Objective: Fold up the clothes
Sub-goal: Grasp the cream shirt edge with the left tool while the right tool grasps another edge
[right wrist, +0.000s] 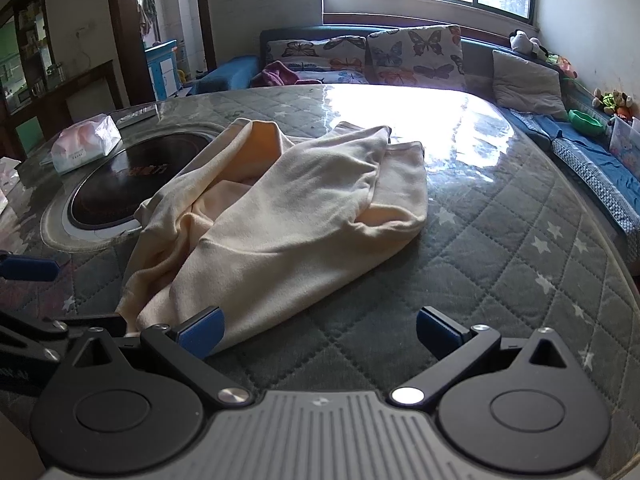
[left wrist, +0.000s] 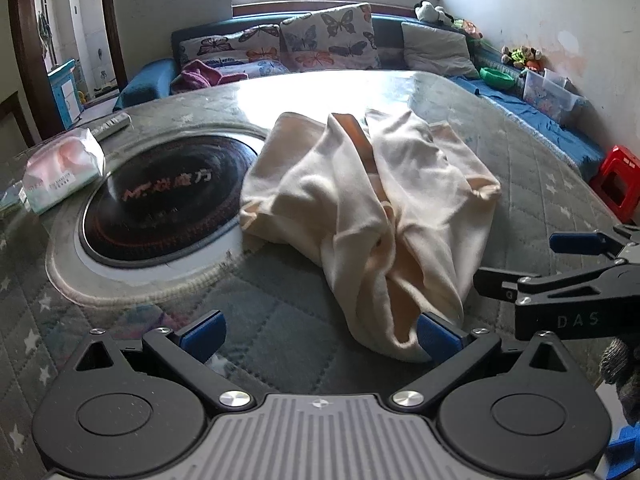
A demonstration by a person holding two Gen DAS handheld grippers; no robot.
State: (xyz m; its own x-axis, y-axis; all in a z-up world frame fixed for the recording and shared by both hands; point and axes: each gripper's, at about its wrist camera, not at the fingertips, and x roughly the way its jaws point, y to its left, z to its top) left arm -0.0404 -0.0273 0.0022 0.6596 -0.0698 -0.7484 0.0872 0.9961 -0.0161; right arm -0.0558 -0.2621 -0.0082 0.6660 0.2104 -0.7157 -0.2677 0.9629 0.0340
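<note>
1. I am looking at the garment [left wrist: 360,216], a cream heap bunched at the centre of both frames, lying on the quilted table [right wrist: 500,264] with its far-left part overlapping the round cooktop [left wrist: 160,204].
2. I am judging the step in hand to be the first one: finding two edges and spreading the cloth flat, since nothing is folded yet.
3. To do it well, I am aiming each gripper at a separate hem or corner rather than at the thick middle, so that one layer only is pinched; the folds here are tangled and I cannot tell which edge is the waist or a cuff.
4. I am planning to lift low and draw the two holds apart toward the bare quilted area at centre right, away from the cooktop and the tissue pack [left wrist: 60,168] at middle left.
5. The left gripper [left wrist: 320,334] is spread wide; its right pad [left wrist: 434,334] is touching or just beside the nearest lobe of cloth at lower centre, gripping nothing.
6. The right gripper [right wrist: 320,332] is likewise wide apart and empty; its left pad [right wrist: 202,330] is sitting against the near hem, while the other is over bare table.
</note>
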